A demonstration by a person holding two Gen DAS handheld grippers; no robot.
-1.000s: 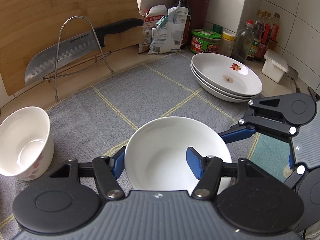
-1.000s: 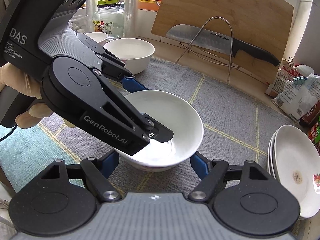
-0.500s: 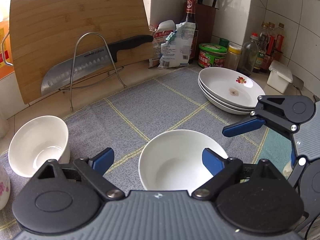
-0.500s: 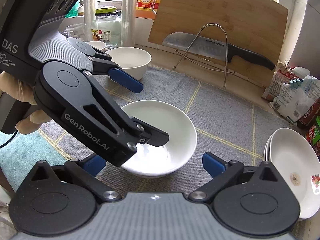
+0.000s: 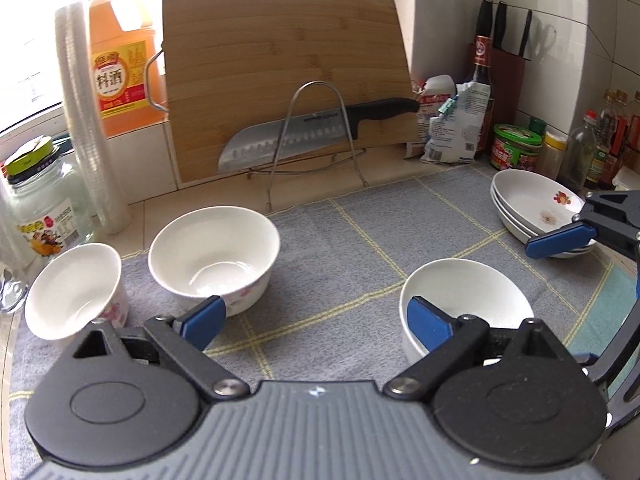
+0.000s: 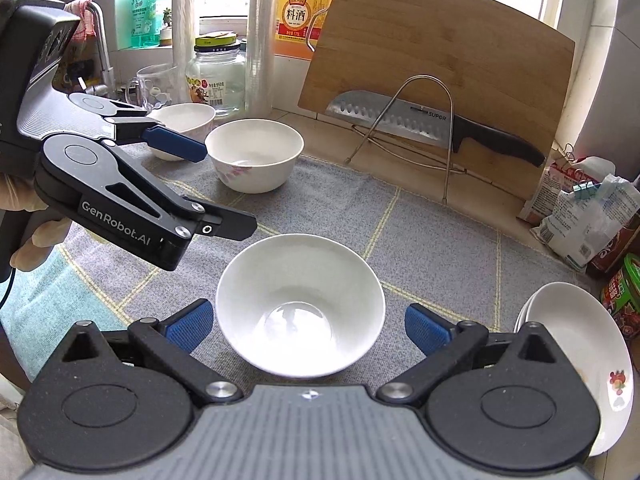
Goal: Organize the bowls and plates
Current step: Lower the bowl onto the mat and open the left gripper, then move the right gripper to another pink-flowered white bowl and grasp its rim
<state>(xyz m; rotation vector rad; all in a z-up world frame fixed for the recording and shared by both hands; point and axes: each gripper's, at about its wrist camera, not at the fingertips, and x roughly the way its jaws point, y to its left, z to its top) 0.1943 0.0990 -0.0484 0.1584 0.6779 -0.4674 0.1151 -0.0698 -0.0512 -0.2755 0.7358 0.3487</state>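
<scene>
Both claws have just let go of the plain white bowl (image 6: 300,304); a second ago the left claw (image 5: 316,322) was clamped on its rim and the right claw (image 6: 306,328) was closed beside it, and now both stand wide apart with nothing pressed between the pads; the left jaws have only just been opening, and that claw has swung away toward 9 o'clock, so in its own view the bowl now sits at 4 o'clock behind its right finger (image 5: 430,326), while the flowered bowl (image 5: 214,258) lies at 11 o'clock just past its left finger. The plain bowl rests upright on the grey mat (image 6: 344,208), between the right claw's open fingers but untouched; this placement looks done, and the left claw probably heads for the flowered bowl or the small bowl (image 5: 74,290) next.

The stack of plates (image 5: 538,210) at 2 o'clock is partly covered by the right claw's finger, and cut off at the edge in the right view; I count perhaps three, though the rims blur together; only a sliver of the person's hand (image 6: 30,240) shows.
</scene>
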